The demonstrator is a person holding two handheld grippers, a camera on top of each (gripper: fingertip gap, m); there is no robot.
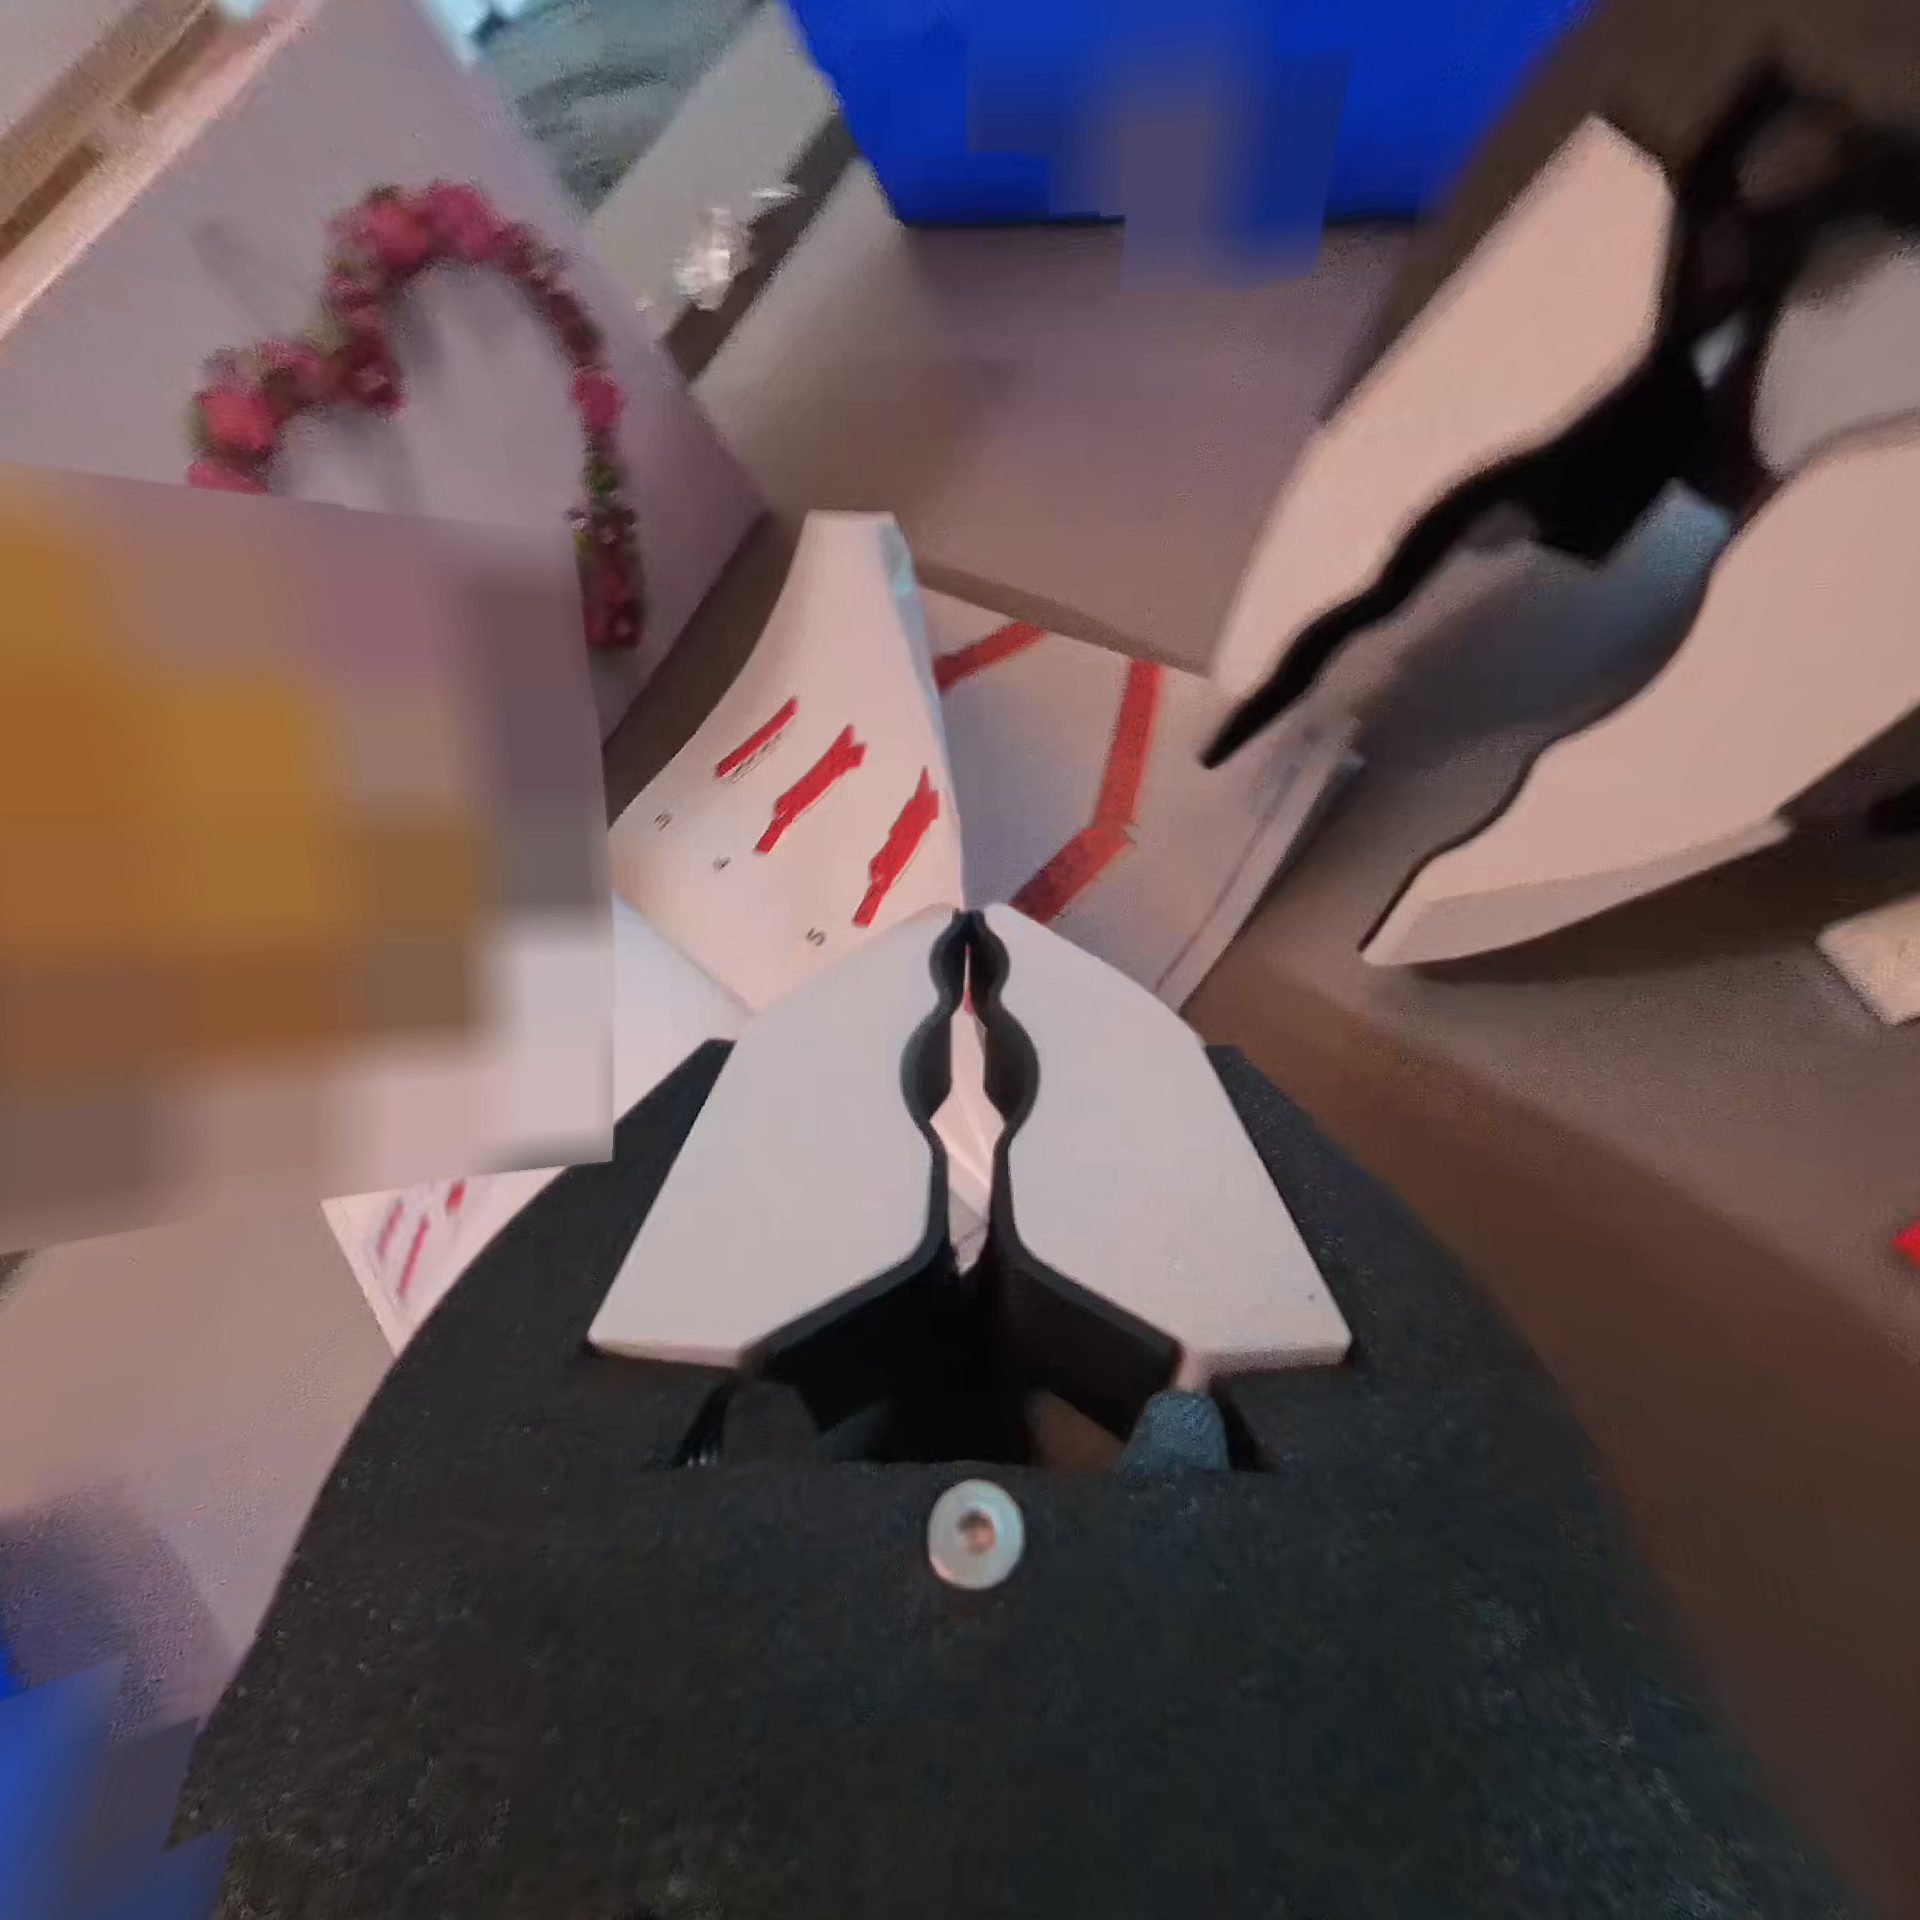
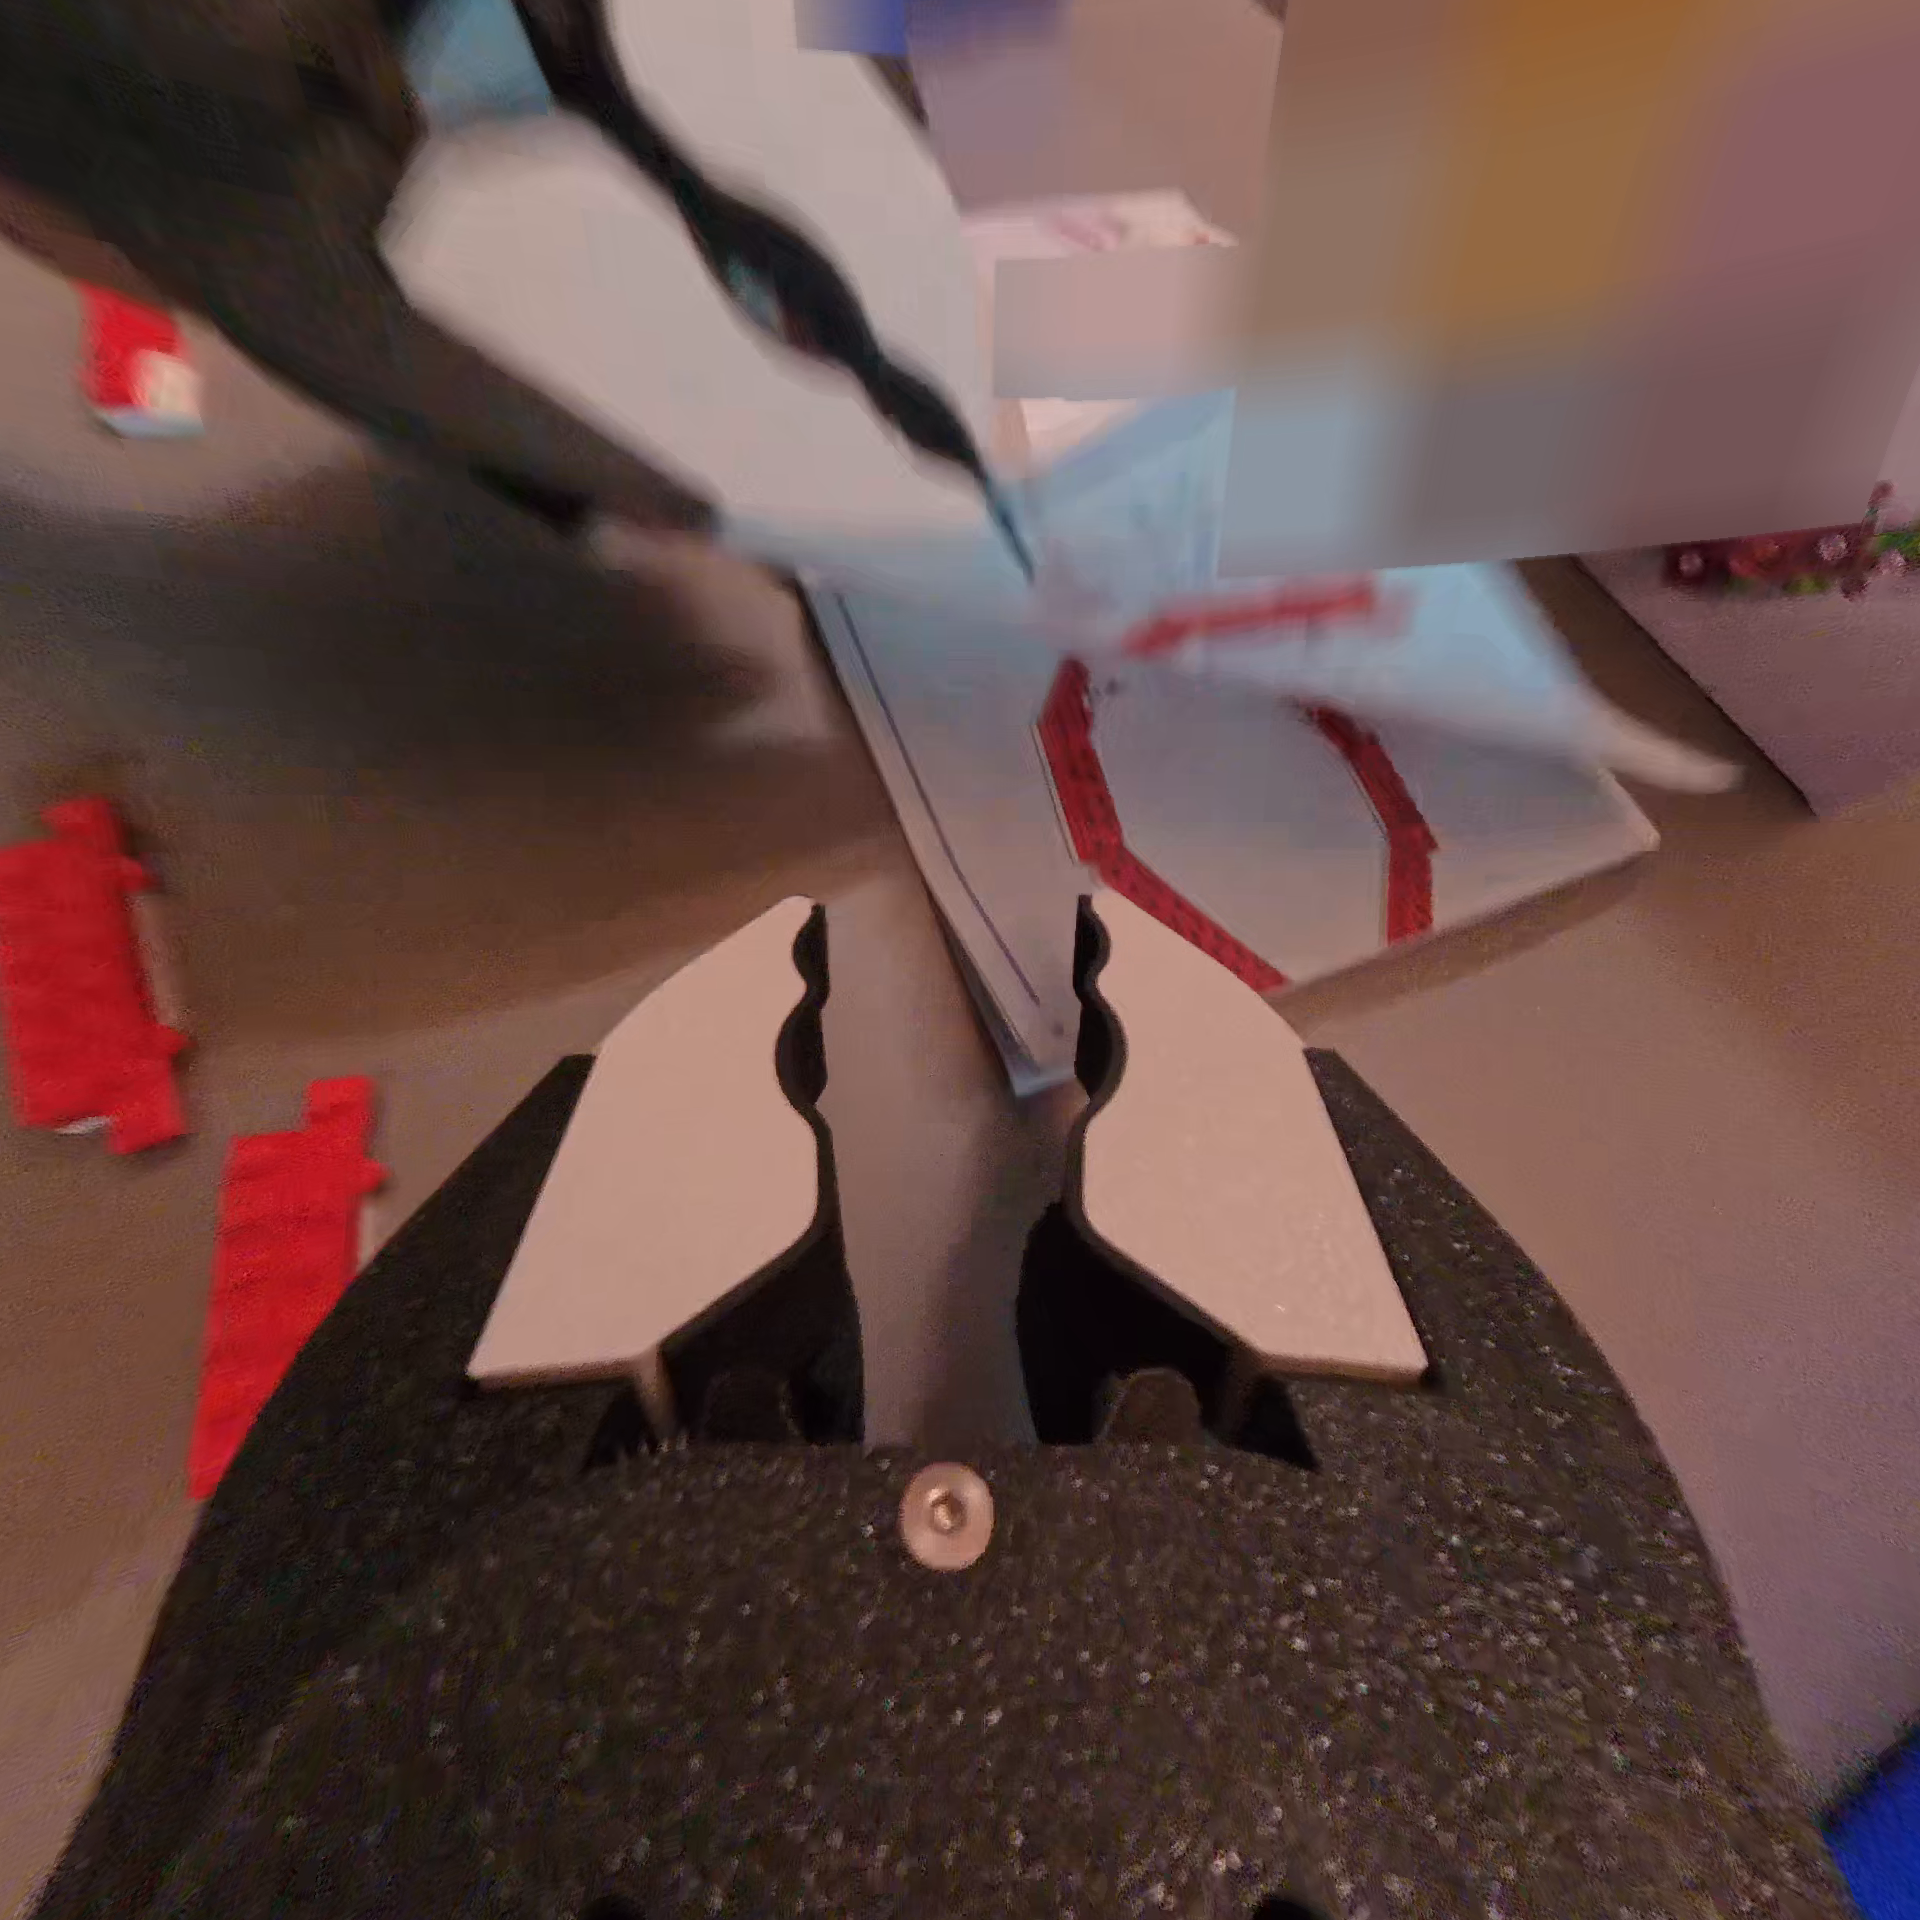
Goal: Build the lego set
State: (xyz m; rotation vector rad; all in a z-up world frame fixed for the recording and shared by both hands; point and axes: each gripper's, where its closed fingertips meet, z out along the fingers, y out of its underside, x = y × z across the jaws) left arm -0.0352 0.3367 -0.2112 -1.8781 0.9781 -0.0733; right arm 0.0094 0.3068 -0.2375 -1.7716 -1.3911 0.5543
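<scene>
An open instruction booklet [image 1: 1049, 748] lies on the brown table and shows drawings of red parts. My left gripper [image 1: 966, 925] is shut on one of its pages [image 1: 810, 779], which curls up off the booklet. In the right wrist view the left gripper [image 2: 1023, 561] holds that lifted page [image 2: 1403, 665] above the booklet [image 2: 1247, 831]. My right gripper [image 2: 951, 914] is open and empty, just above the booklet's near corner; it also shows in the left wrist view [image 1: 1294, 852]. Two red lego plates [image 2: 73, 966] [image 2: 281, 1278] lie on the table to its left.
A white box with a pink flower heart picture [image 1: 416, 364] stands behind the booklet. A small red and white item [image 2: 135, 364] lies at the far left. A blue object [image 1: 1143, 104] is at the back. A red bit [image 1: 1907, 1242] lies at the right edge. There is about 6 cm between the tips of the two grippers.
</scene>
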